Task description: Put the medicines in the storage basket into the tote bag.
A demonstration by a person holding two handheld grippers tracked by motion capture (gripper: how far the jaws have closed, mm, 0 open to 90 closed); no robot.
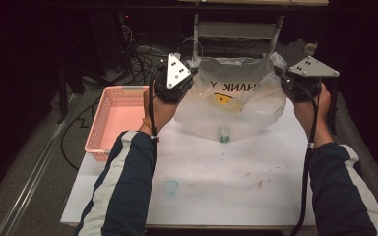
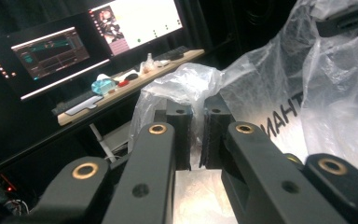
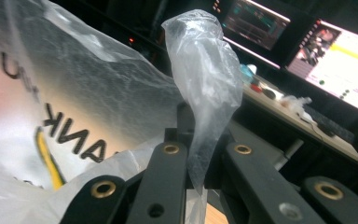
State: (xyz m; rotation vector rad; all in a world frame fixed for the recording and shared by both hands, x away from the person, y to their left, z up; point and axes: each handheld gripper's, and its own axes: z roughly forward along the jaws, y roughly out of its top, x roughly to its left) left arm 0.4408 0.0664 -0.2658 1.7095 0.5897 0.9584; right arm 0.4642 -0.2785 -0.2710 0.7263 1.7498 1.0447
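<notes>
A clear plastic bag [image 1: 236, 101] with "THANK YOU" lettering and a yellow smiley hangs stretched above the white table [image 1: 216, 182], held up by both handles. My left gripper [image 1: 189, 66] is shut on the bag's left handle [image 2: 186, 81], which bunches above the jaws in the left gripper view. At the other side my right gripper [image 1: 281, 69] is shut on the right handle [image 3: 205, 79], a twisted strip of plastic rising between its jaws. Something small and green [image 1: 224, 138] lies at the bag's bottom, just above the table.
A pink plastic basket [image 1: 118, 120] sits at the table's left edge. A faint teal ring mark [image 1: 170, 187] and small stains mark the tabletop. Cables lie on the floor behind. Monitors [image 2: 93, 37] and a cluttered shelf [image 2: 135, 79] stand beyond.
</notes>
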